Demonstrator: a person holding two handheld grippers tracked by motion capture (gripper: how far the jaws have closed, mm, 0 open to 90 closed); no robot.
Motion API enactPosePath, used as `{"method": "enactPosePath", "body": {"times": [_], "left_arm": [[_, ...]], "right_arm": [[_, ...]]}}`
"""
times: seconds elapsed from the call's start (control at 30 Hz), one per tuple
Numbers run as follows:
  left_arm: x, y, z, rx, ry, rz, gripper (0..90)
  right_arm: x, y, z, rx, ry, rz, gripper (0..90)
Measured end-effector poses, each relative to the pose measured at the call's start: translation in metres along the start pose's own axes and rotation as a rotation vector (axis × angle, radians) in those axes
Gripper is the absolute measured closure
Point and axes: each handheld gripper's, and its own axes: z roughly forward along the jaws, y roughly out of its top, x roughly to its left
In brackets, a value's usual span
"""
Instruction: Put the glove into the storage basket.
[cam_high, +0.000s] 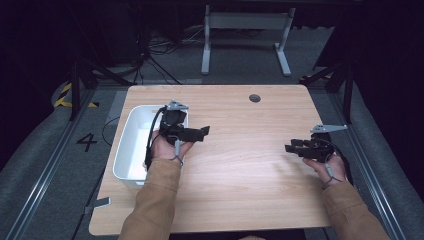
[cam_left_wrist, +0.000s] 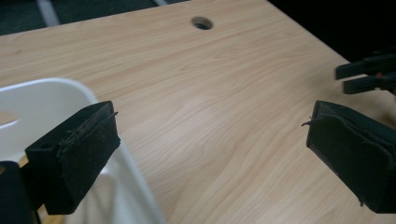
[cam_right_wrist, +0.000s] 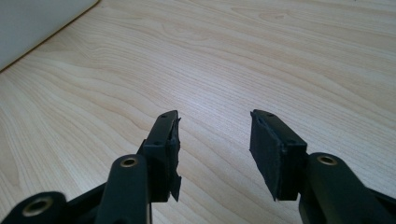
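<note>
Here, left tool (cam_high: 202, 131) open, empty, hiding white bin (cam_high: 131, 145) rim, right tool (cam_high: 290, 147) open, empty.

High view looks forward and down from above the person's side onto the whole light wooden table (cam_high: 240, 165). Both gripper views sit low and close over its boards; left gripper view shares the white rectangular plastic bin (cam_left_wrist: 42, 100) with high view.

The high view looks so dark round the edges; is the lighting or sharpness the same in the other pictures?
High view: table lit, floor around it dim. Left gripper view: near white tub rim soft, pale sheen on the wood. Right gripper view: bright glare patch ahead of the right gripper, grain sharp.
</note>
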Motion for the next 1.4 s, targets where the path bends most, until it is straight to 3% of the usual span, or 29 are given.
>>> {"method": "enactPosePath", "body": {"times": [0.07, 0.17, 0.27, 0.33, 0.47, 0.57, 0.63, 0.83, 0.97, 1.03, 1.1, 1.13, 1.2, 1.27, 1.3, 1.4], "left_arm": [[-0.009, 0.002, 0.004, -0.037, -0.06, 0.011, 2.9], [-0.026, 0.005, 0.013, -0.063, -0.127, 0.061, 3.8], [-0.041, 0.006, 0.025, -0.036, -0.179, 0.115, 4.3], [-0.049, 0.006, 0.031, -0.03, -0.187, 0.132, 4.4], [-0.056, 0.001, 0.04, -0.019, -0.263, 0.144, 4.8], [-0.058, -0.006, 0.043, -0.028, -0.316, 0.158, 5.4], [-0.06, -0.008, 0.046, -0.006, -0.351, 0.165, 6.3], [-0.064, -0.016, 0.055, 0.046, -0.427, 0.239, 10.3], [-0.06, -0.027, 0.064, 0.093, -0.466, 0.214, 13.1], [-0.06, -0.034, 0.068, 0.096, -0.466, 0.231, 12.9], [-0.061, -0.04, 0.072, 0.094, -0.505, 0.252, 12.9], [-0.063, -0.043, 0.074, 0.088, -0.505, 0.267, 12.9], [-0.065, -0.051, 0.079, 0.066, -0.523, 0.271, 13.1], [-0.068, -0.057, 0.086, 0.077, -0.521, 0.269, 13.1], [-0.069, -0.061, 0.089, 0.084, -0.517, 0.257, 13.4], [-0.067, -0.072, 0.102, 0.169, -0.501, 0.206, 14.4]], "right_arm": [[0.0, 0.0, 0.0, -0.004, 0.003, -0.002, 52.2], [0.0, -0.001, -0.002, -0.012, 0.009, -0.005, 51.9], [0.002, -0.002, -0.004, -0.014, 0.011, -0.013, 51.9], [0.002, -0.004, -0.006, -0.016, 0.012, -0.02, 51.9], [0.001, -0.004, -0.012, -0.027, 0.025, -0.017, 52.6], [0.001, -0.003, -0.015, -0.028, 0.026, -0.054, 53.8], [0.002, -0.003, -0.017, -0.026, 0.029, -0.07, 55.0], [0.004, -0.001, -0.021, -0.031, 0.059, -0.079, 57.7], [0.003, -0.002, -0.022, -0.031, 0.075, -0.073, 57.9], [0.003, -0.002, -0.022, -0.032, 0.082, -0.08, 58.0], [0.003, -0.002, -0.021, -0.035, 0.085, -0.084, 58.0], [0.003, -0.002, -0.021, -0.033, 0.087, -0.081, 58.0], [0.003, -0.002, -0.02, -0.03, 0.086, -0.084, 57.9], [0.003, -0.002, -0.019, -0.024, 0.086, -0.079, 58.0], [0.003, -0.002, -0.019, -0.022, 0.087, -0.078, 57.9], [0.003, -0.003, -0.018, -0.016, 0.086, -0.084, 58.0]]}}
